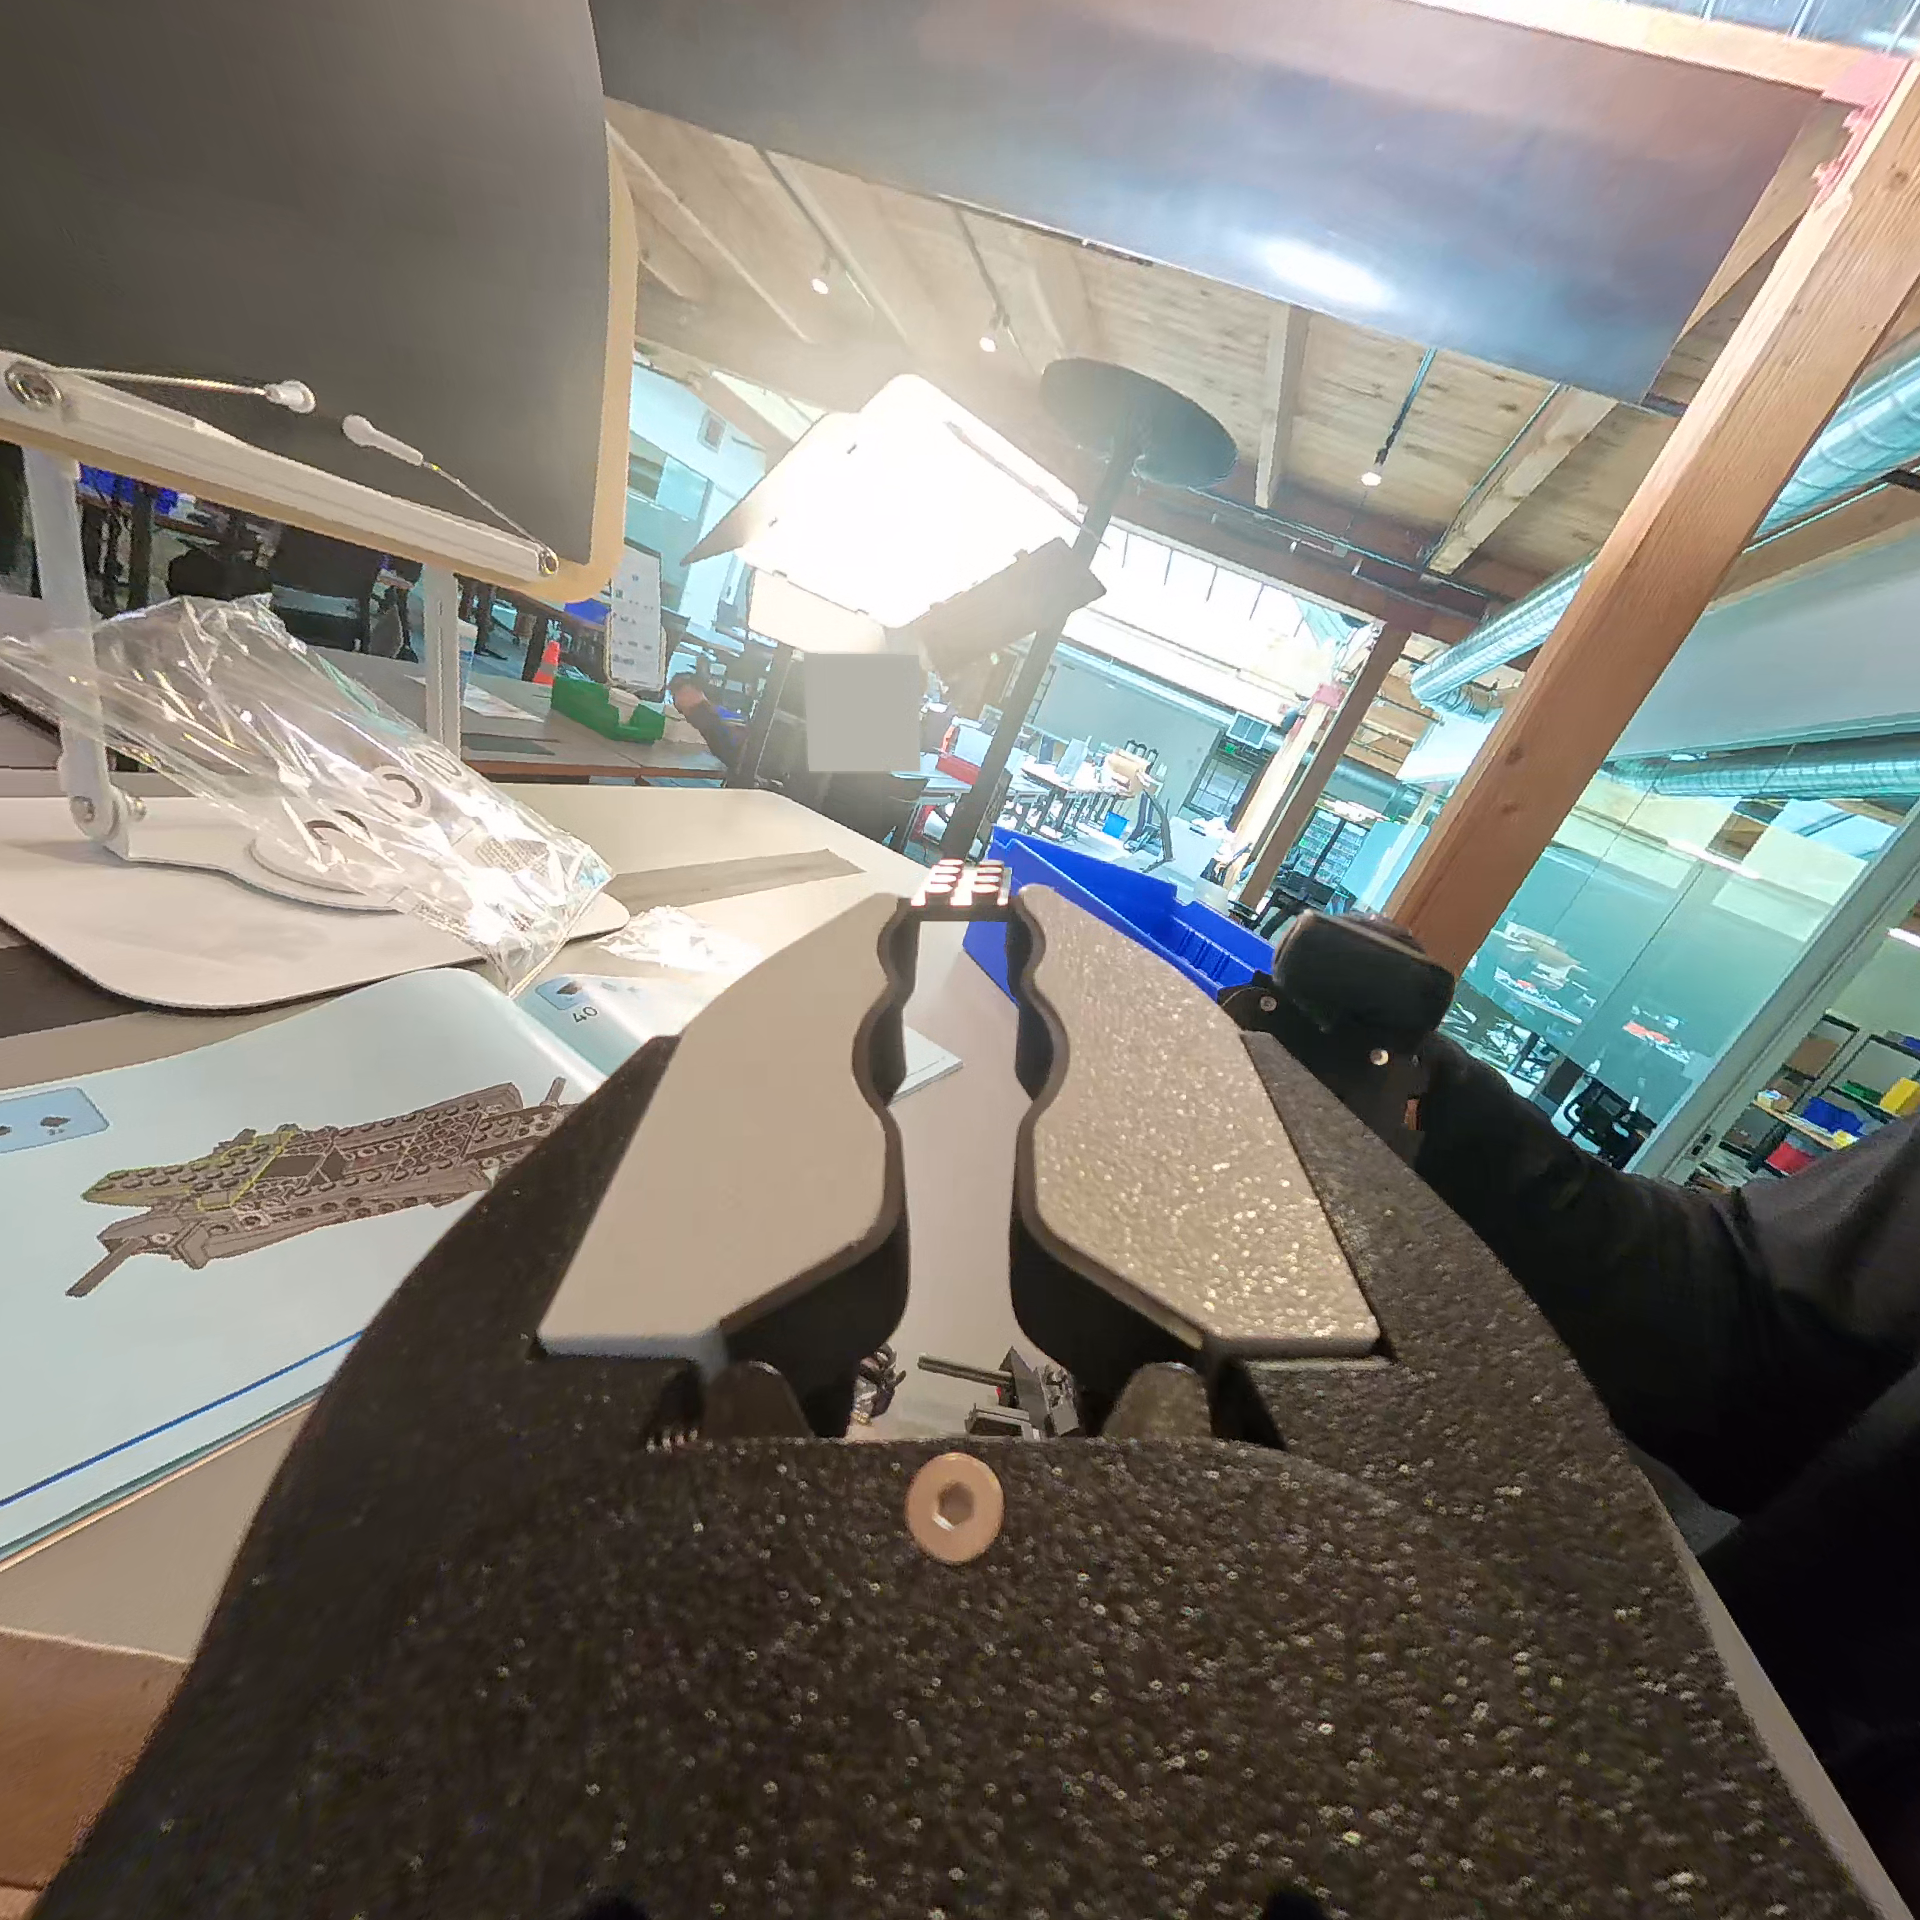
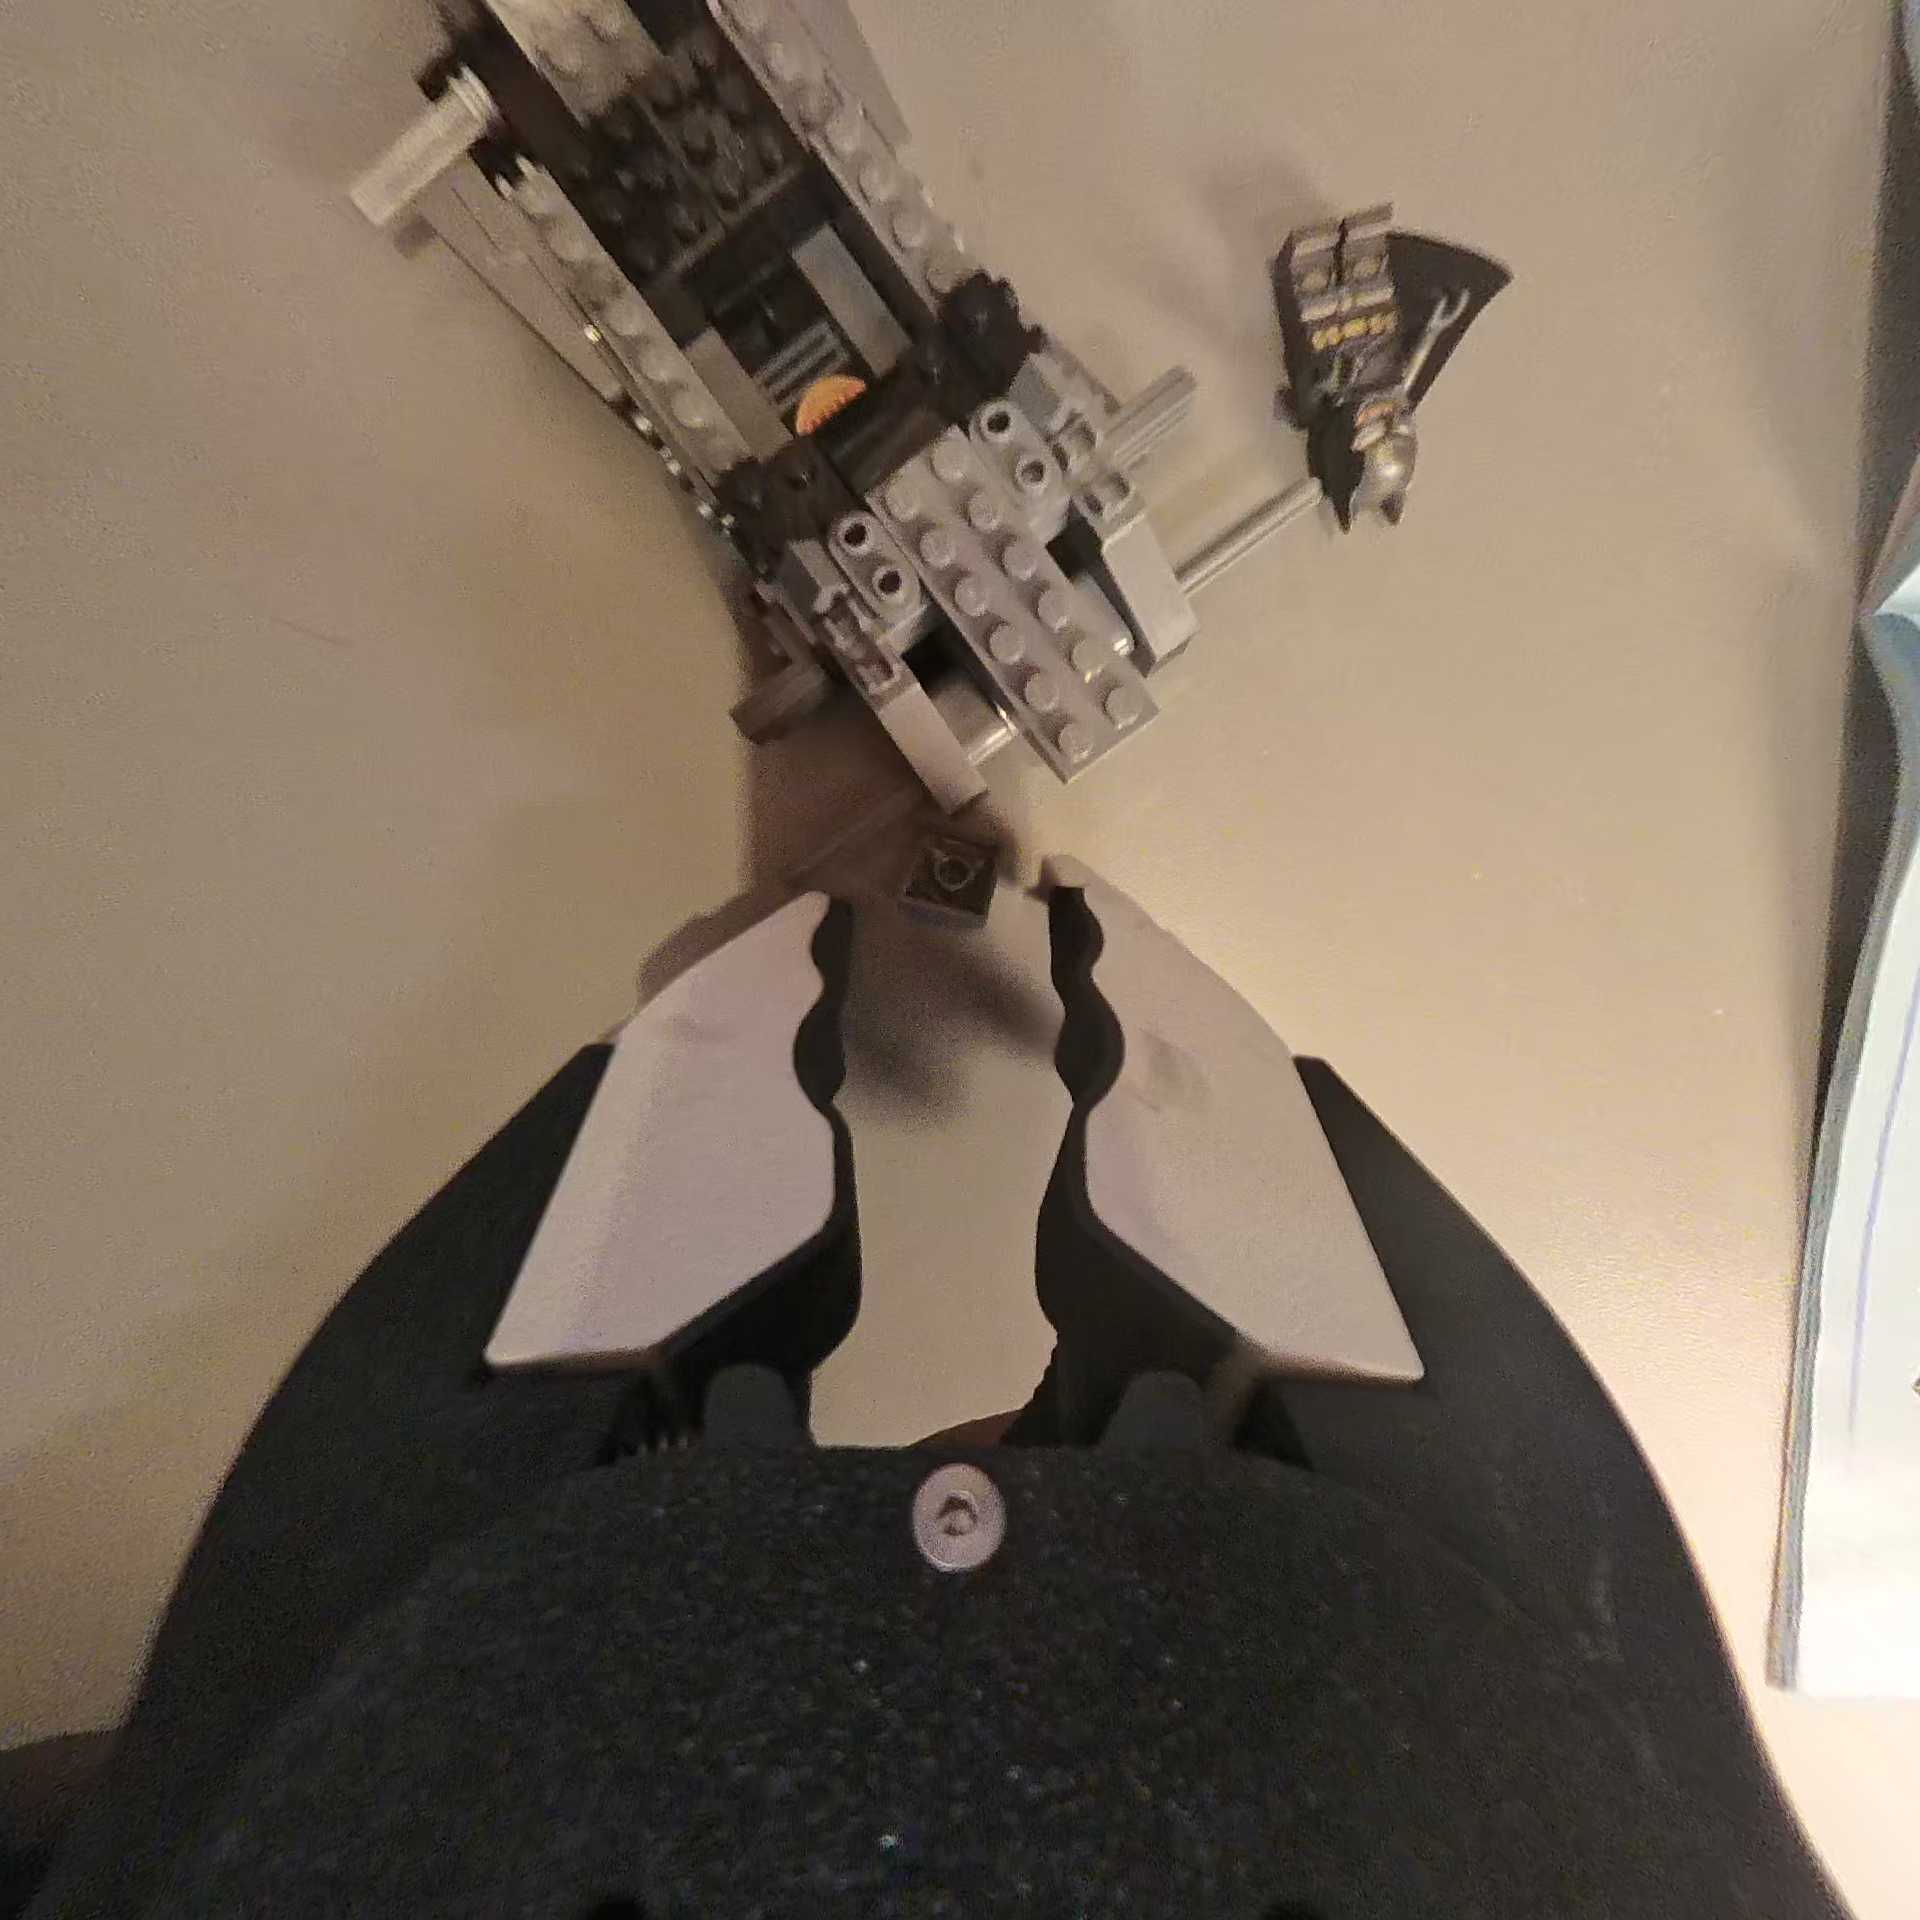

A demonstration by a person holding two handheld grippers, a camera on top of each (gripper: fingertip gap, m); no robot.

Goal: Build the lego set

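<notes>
My left gripper [image 1: 961, 909] is raised above the table and shut on a small studded brick plate [image 1: 964, 890], pinched at the very fingertips; its colour is washed out by the light. My right gripper [image 2: 935, 891] points down at the pale table [image 2: 312, 727] and is open. A small dark grey brick [image 2: 945, 881] lies loose on the table between its fingertips, with a gap to both pads. Just beyond it lies a grey and black brick model [image 2: 831, 436], long and angled. A small black caped figure [image 2: 1361, 353] lies to the model's right.
An open instruction booklet [image 1: 260, 1195] lies at the left; its edge also shows in the right wrist view [image 2: 1860, 1039]. A clear plastic bag [image 1: 312, 769] rests on a white stand base. A blue bin [image 1: 1101, 914] stands ahead. A person's dark sleeve [image 1: 1662, 1299] is at the right. The left gripper's tips are roughly 20 cm from the right gripper's.
</notes>
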